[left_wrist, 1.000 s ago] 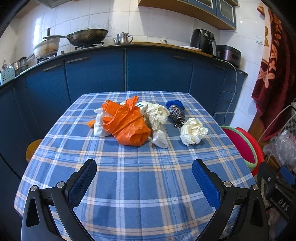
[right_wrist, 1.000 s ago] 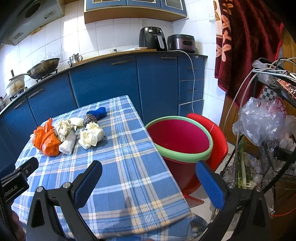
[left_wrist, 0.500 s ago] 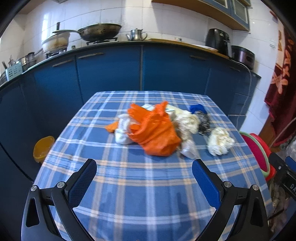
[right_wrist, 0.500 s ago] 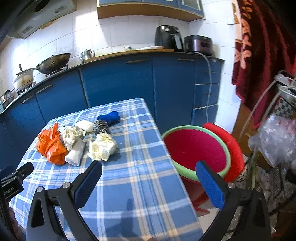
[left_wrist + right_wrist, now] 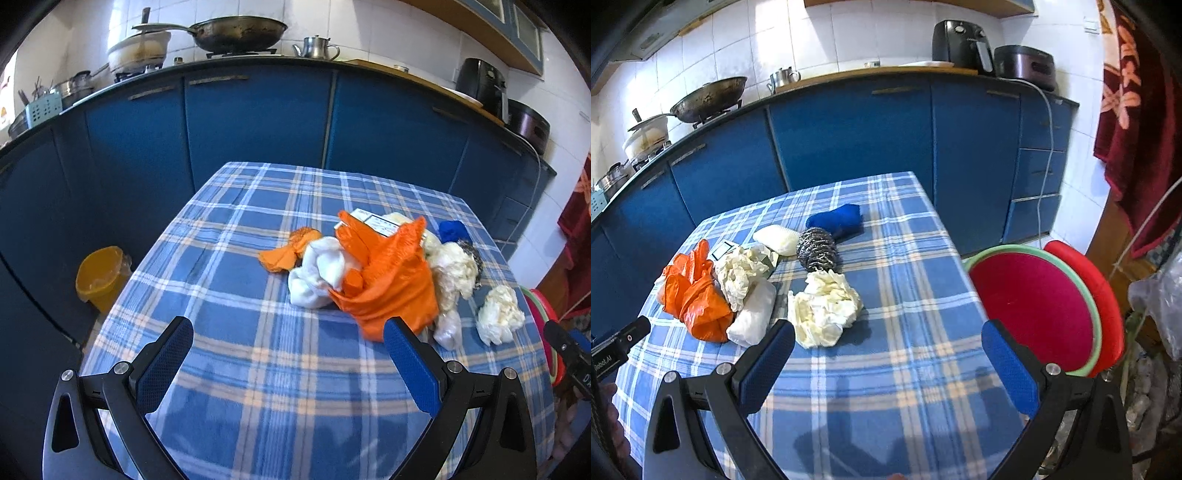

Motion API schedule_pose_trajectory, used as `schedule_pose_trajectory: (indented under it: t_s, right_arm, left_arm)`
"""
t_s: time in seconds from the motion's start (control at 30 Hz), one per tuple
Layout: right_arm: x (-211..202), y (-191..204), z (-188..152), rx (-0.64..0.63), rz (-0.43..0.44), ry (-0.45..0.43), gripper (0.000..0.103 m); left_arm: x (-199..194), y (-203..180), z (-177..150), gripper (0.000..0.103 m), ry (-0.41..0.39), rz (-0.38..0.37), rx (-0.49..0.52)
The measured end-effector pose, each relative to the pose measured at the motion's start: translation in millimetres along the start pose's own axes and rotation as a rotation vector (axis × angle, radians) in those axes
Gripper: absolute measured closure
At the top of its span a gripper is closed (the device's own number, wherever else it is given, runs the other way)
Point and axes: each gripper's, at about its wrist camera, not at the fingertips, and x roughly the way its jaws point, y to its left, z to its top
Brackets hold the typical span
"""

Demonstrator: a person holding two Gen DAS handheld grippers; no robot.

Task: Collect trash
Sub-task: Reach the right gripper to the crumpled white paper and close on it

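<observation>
Blue-padded, my left gripper [image 5: 288, 347] hangs spread wide and empty over the checked tablecloth [image 5: 240, 280]; my right gripper [image 5: 888, 343] is just as wide, holding nothing. Ahead lies the trash: an orange bag [image 5: 391, 280], crumpled white paper [image 5: 825, 306], a steel scourer [image 5: 817, 249]. Beside the table stands a red basin [image 5: 1030, 306].

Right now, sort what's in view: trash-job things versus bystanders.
Job: orange plastic bag, crumpled paper wad, white bag, steel scourer, blue cloth, red basin, yellow bin.
Bystanders: wok, kettle, air fryer, rice cooker.
</observation>
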Motion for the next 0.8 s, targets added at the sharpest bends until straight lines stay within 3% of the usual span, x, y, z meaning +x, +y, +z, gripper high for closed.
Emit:
schedule_pose_trajectory:
  t_s: [0.23, 0.37, 0.57, 0.8]
  right_arm:
    - [26, 8, 10, -0.01, 0.028, 0.037, 0.0]
    - [40, 16, 14, -0.031, 0.045, 0.059, 0.006]
    - [57, 21, 15, -0.048, 0.069, 0.091, 0.021]
    - [68, 19, 12, -0.036, 0.141, 0.132, 0.049]
  left_arm:
    - [10, -6, 12, 0.001, -0.003, -0.019, 0.011]
    - [16, -10, 13, 0.001, 0.013, -0.036, 0.006]
    - [16, -21, 11, 0.001, 0.021, -0.066, 0.012]
    - [10, -47, 14, 0.001, 0.006, -0.118, 0.061]
